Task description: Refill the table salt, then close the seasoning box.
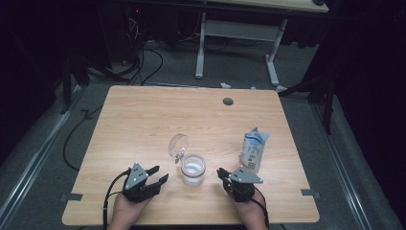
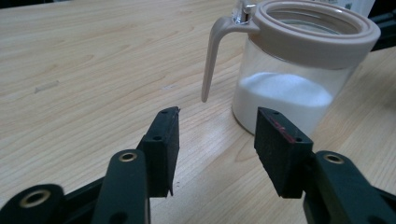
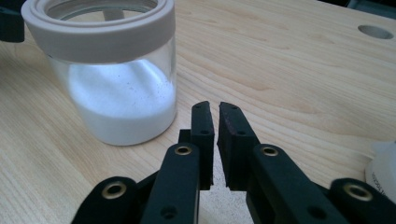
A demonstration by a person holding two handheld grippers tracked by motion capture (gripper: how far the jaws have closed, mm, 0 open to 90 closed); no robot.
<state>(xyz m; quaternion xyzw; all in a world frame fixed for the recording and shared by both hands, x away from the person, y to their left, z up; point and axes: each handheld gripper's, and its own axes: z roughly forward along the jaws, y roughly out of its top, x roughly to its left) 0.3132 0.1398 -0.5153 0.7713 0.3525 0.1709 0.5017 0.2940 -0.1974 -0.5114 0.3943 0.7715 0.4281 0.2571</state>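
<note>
Jaws of the left gripper (image 1: 159, 175) stand spread apart and empty, resting low on the light wooden table (image 1: 143, 120) just left of the clear glass jar with the beige plastic collar (image 1: 193, 168). In the left gripper view the jaws point at the jar's beige latch lever (image 2: 211, 58), which hangs down the jar's side; that aim suggests the left gripper is placed to steady the jar or work its clasp.

The jar itself stands upright near the front edge of the table, between the two grippers and touching neither. Its round clear lid (image 1: 178, 144) is swung open and tilted up behind it, still hinged to the collar, so the mouth is free, probably for filling. White powder (image 3: 122, 105), fine like sugar or salt, fills roughly the lower half of the jar, heaped a little unevenly.

The right gripper (image 1: 222, 174) lies just right of the jar, its jaws drawn almost together with only a thin slit between them and nothing pinched. It looks parked rather than engaged.

Farther right of the jar and slightly behind it, a white and pale blue soft pouch (image 1: 253, 149) stands upright, its top crumpled. Whether it is opened cannot be told, nor what it contains; it may be a refill for the jar.
</note>
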